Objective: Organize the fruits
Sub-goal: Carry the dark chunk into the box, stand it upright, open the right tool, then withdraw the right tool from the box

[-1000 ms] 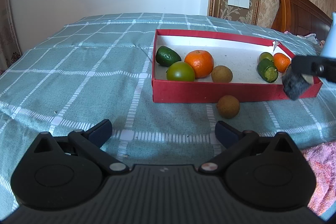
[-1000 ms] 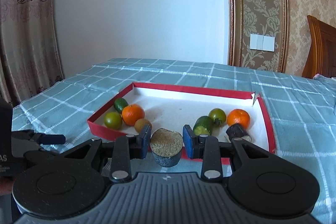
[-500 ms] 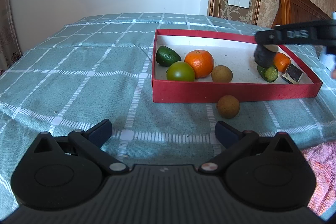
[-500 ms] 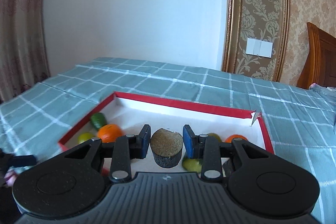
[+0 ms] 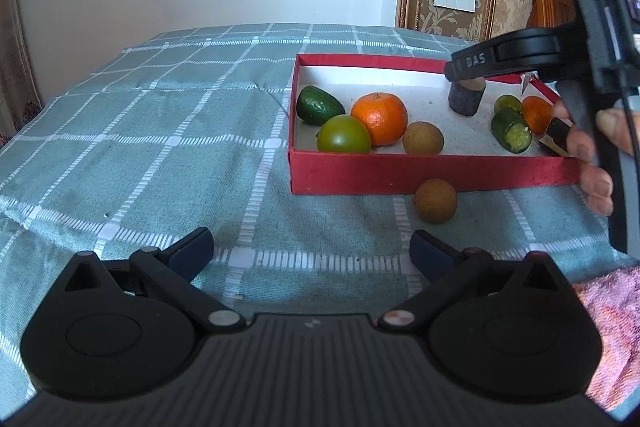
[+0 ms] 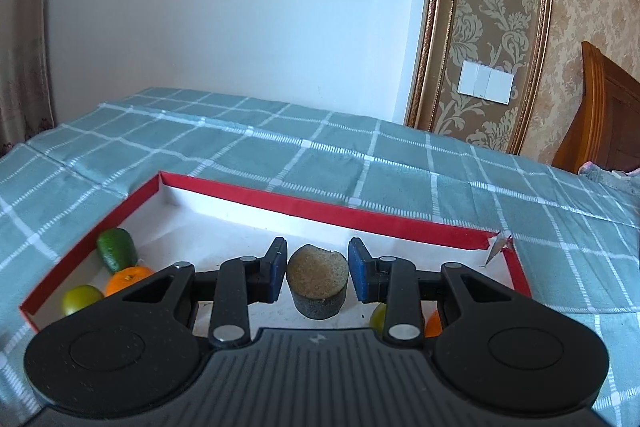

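Bright, even daylight fills both views, perhaps from the right; fruit in the red box cast soft shadows. Fisheye bending curves the edges. Focus is sharp.

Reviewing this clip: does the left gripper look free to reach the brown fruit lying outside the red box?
Probably yes. The left gripper is open, and only bare cloth lies between it and the brown fruit, which sits against the red box front wall.

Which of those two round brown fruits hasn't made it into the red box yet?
The brown fruit lying on the checked cloth, just outside the red box; its twin sits inside beside the orange.
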`<state>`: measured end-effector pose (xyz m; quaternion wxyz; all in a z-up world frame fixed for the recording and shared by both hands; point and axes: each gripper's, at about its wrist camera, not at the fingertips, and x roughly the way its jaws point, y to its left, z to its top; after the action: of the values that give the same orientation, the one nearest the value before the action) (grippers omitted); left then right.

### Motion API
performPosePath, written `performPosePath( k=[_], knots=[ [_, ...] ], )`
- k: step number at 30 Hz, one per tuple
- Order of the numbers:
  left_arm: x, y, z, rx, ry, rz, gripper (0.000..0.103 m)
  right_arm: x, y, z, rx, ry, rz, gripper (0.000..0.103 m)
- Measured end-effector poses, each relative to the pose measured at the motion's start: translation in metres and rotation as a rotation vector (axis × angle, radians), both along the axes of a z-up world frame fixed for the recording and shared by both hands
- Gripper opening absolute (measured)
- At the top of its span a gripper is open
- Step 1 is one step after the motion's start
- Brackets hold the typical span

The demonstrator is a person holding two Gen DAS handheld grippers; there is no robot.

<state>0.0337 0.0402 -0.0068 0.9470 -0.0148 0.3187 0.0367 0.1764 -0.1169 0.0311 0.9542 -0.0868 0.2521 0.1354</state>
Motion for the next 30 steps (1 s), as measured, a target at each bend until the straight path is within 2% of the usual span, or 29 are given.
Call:
performPosePath(
  k=[10,14,17,20,30],
  knots=[
    [0.0,-0.001,0.0,0.002,0.001,0.0,0.103,0.007,0.005,-0.006,-0.024,0.007,0.007,0.033],
    [0.001,0.0,0.0,0.002,0.001,0.0,0.103,0.004,0.001,-0.003,-0.004,0.004,0.013,0.04],
    [0.001,-0.001,0.0,0.003,0.001,0.0,0.103,-0.006,-0.006,0.004,0.014,-0.026,0.013,0.06],
    [0.001,-0.001,0.0,0.003,0.001,0.0,0.103,-0.017,-0.009,0.009,-0.006,-0.062,0.013,0.06],
    [0.001,0.0,0.0,0.003,0.001,0.0,0.103,-0.051,-0.028,0.002,-0.017,-0.034,0.029,0.062]
  ],
)
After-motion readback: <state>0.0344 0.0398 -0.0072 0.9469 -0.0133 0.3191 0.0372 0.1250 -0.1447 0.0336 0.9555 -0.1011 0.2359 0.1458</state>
